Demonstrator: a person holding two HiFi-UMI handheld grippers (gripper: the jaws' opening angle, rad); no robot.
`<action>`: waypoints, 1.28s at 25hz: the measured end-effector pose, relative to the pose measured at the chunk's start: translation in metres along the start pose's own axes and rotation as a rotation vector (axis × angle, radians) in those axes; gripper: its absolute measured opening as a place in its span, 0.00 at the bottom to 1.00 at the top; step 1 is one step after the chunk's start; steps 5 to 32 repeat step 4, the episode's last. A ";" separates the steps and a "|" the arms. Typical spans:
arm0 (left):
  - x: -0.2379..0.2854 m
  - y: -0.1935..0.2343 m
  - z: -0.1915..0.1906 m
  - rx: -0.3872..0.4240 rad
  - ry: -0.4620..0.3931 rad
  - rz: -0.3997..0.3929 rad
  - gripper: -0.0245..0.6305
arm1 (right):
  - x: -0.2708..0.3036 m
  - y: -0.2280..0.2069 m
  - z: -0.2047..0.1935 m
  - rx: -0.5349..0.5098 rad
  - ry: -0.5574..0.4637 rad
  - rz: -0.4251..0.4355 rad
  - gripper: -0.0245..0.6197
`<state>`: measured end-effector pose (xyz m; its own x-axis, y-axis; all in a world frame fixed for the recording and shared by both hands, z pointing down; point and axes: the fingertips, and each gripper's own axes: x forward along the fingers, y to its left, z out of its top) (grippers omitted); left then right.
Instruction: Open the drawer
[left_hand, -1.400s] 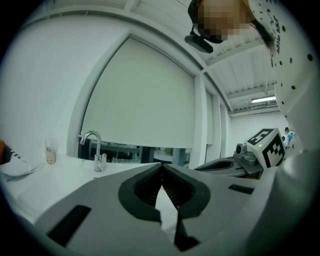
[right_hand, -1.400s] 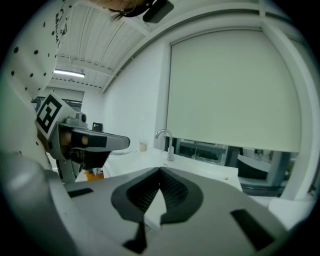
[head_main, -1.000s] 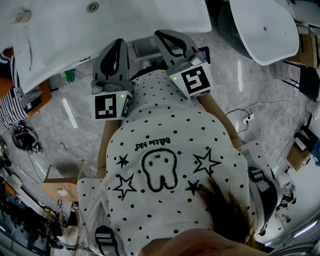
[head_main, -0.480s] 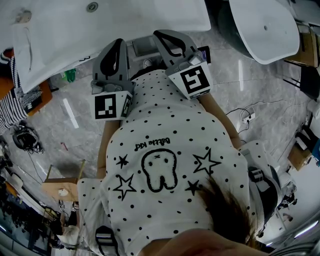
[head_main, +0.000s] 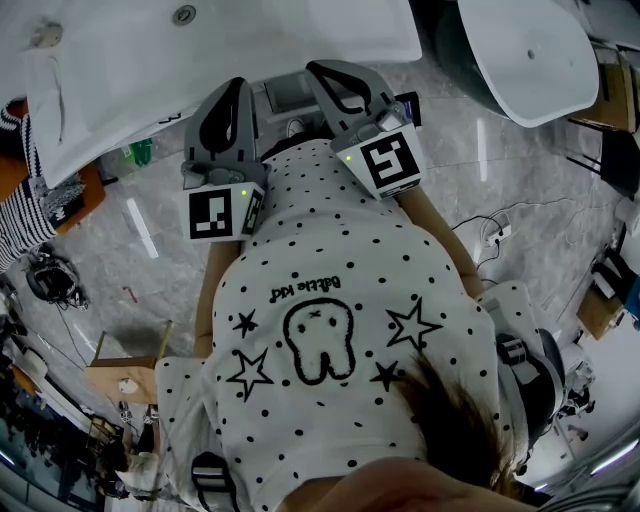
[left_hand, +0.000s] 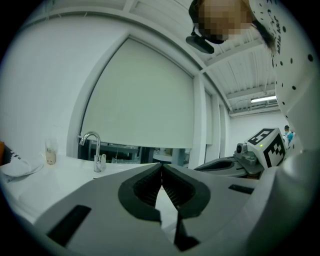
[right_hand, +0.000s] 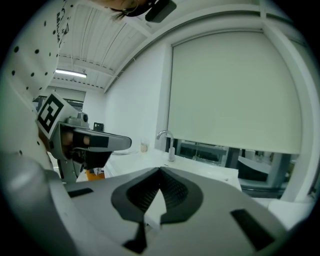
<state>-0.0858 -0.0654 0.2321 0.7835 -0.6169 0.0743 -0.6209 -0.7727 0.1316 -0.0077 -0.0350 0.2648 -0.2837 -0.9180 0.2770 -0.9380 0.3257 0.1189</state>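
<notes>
The left claw (left_hand: 161, 167) is pressed together, its black ribbed pads meeting at a point with nothing between them. The right claw (right_hand: 160, 171) is shut the same way. Both are smooth grey plastic, held before a glossy white surface (head_main: 250, 40) with a curved chrome faucet (left_hand: 92, 145). I cannot pick out the drawer for sure. A grey boxy front (head_main: 288, 96) shows under the surface's edge at upper centre, between the claws.

White dotted shirt (head_main: 340, 250) — small upside-down print, apparently "Battle kid"
</notes>
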 end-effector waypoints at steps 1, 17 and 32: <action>0.000 0.000 0.001 -0.001 -0.003 0.001 0.04 | -0.001 0.000 0.001 -0.001 0.000 0.000 0.06; -0.001 -0.002 0.000 -0.002 0.020 0.003 0.04 | -0.002 -0.001 0.002 -0.002 0.000 -0.001 0.06; -0.001 -0.002 0.000 -0.002 0.020 0.003 0.04 | -0.002 -0.001 0.002 -0.002 0.000 -0.001 0.06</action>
